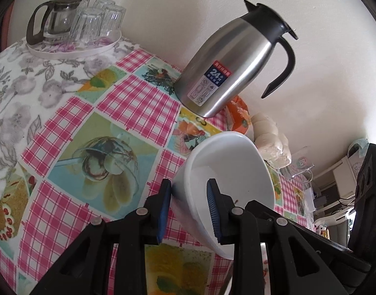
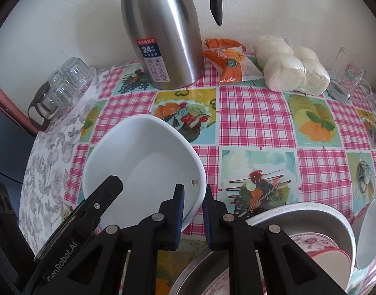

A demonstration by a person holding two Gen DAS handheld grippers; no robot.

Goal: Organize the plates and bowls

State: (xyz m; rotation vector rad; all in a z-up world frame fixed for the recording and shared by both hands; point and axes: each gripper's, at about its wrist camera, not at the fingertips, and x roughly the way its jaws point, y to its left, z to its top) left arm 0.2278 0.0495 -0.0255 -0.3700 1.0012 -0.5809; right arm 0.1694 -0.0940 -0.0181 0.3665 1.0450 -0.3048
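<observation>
Above checkered tablecloth, left tongs and right tongs both clamping white bowl rim

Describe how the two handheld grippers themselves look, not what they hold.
Both the left gripper and the right gripper are black plastic scissor-like linkages with silver round rivets at the joints and triangular cut-outs. Their fingers carry ribbed blue rubber pads. White "GenRobot.AI" lettering marks the left gripper's body in the right wrist view. No cables or sleeves show.
</observation>
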